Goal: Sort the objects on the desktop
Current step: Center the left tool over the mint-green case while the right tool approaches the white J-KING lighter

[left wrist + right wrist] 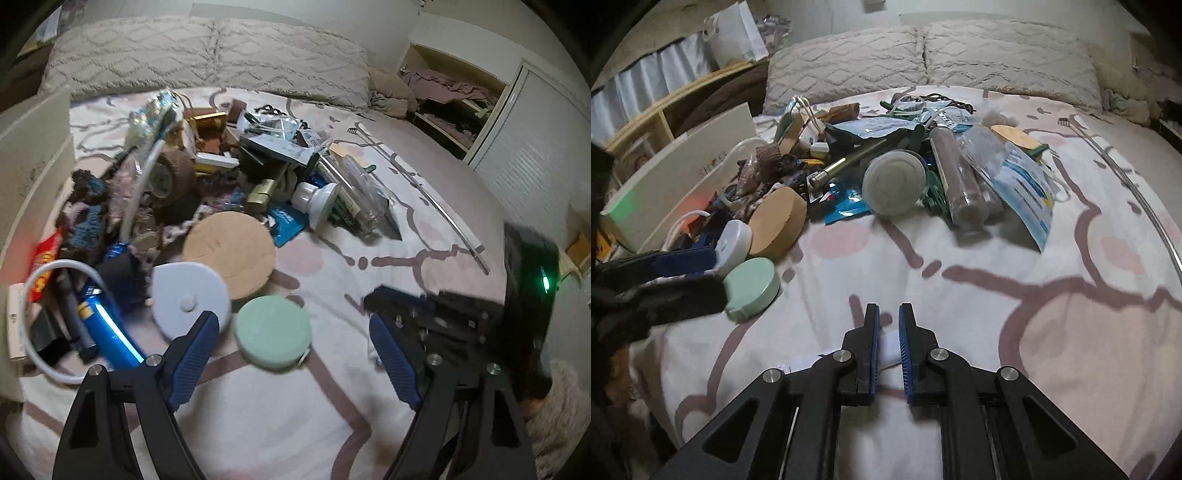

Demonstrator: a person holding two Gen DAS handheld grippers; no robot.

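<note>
A pile of mixed objects lies on the bed. A mint green round case [272, 332] [750, 288] lies at its near edge, beside a white round disc [190, 299] [733, 245] and a tan cork puck [229, 254] [779, 227]. My left gripper [291, 339] is open, its fingers [192, 354] on either side of the green case, just above it. In the right wrist view the left gripper [683, 273] appears beside the green case. My right gripper [889, 325] is nearly shut and empty, low over the bedspread, right of the green case.
A white knob-like lid [894, 184], clear tubes [960, 188], blue packets [1027, 184], a brass cylinder [262, 192] and a tape roll [173, 177] fill the pile. A white box [672, 177] stands left. A thin metal rod [432, 199] lies right. Pillows [923, 55] are behind.
</note>
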